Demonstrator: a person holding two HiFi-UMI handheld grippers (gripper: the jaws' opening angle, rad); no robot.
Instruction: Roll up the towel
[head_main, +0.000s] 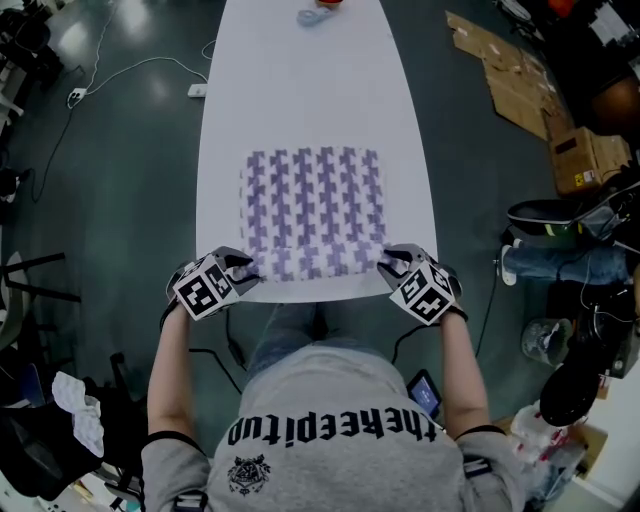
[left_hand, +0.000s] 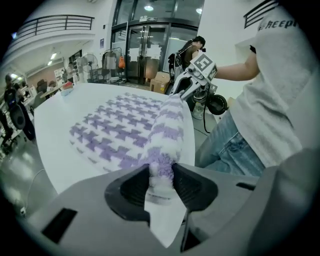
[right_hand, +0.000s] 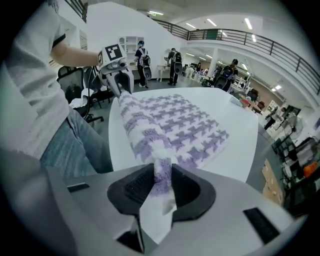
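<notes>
**Head view.** Nearest the lens is one person's grey printed T-shirt (head_main: 330, 420), with both forearms reaching forward. Two tools counted: the grey two-jaw left gripper (head_main: 245, 268) and the matching right gripper (head_main: 390, 262), each carrying one black-and-white marker cube. They sit at the two near corners of one purple-and-white houndstooth terry towel (head_main: 315, 205). The towel lies on one long white oval table (head_main: 300, 90), its near edge close to the table's near rim. One small blue-and-orange item (head_main: 318, 12), too small to identify, lies at the far end. Flattened brown cardboard pieces (head_main: 505, 75) lie on the floor to the right.

**Left gripper view.** The left gripper (left_hand: 160, 182) is clenched on a corner of the towel (left_hand: 125, 132), the pile pinched between both black pads. The near edge is raised in one rolled ridge running to the right gripper (left_hand: 176, 95). The rest lies flat on the table (left_hand: 50, 120).

**Right gripper view.** The right gripper (right_hand: 161, 185) grips the opposite corner likewise, fabric pressed between its pads. The same ridge of towel (right_hand: 185, 125) leads to the left gripper (right_hand: 121, 90), with the table (right_hand: 240, 150) beneath.
</notes>
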